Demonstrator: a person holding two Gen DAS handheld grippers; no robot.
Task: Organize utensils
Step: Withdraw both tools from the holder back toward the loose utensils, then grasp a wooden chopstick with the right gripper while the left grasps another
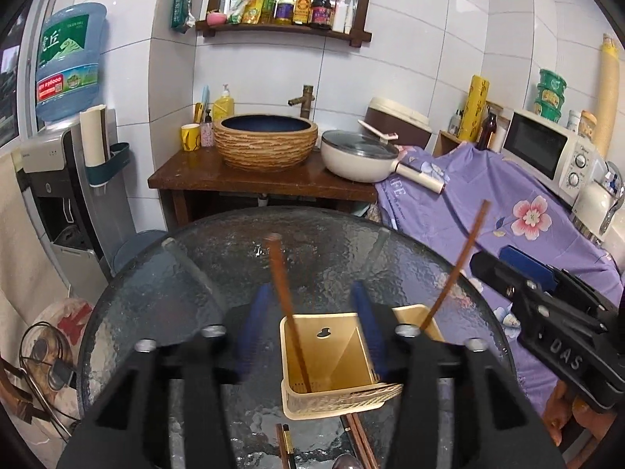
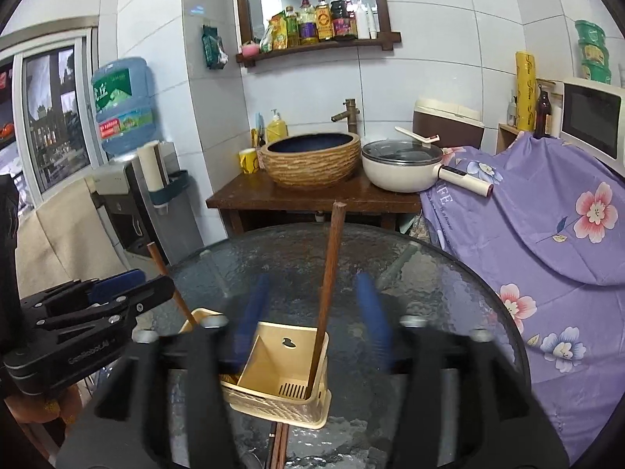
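A beige two-compartment utensil holder (image 1: 332, 402) (image 2: 281, 410) stands on the round glass table (image 1: 156, 293). My left gripper (image 1: 312, 312) hangs open above its left compartment. A brown chopstick (image 1: 285, 301) leans upright there between the blue fingers, touching neither pad. My right gripper (image 2: 312, 312) is open over the other compartment, where a second chopstick (image 2: 328, 281) stands free of its pads. Each view shows the other gripper from the side: the right one (image 1: 492, 265) and the left one (image 2: 144, 283). More chopsticks (image 1: 363, 441) and a spoon (image 1: 347, 463) lie in front of the holder.
Behind the table stands a wooden counter with a woven basin (image 1: 265, 144) and a lidded cream pan (image 1: 359, 156). A purple floral cloth (image 2: 547, 234) covers furniture to the right, with a microwave (image 1: 547, 152) above it. A water dispenser (image 1: 66, 179) stands at the left.
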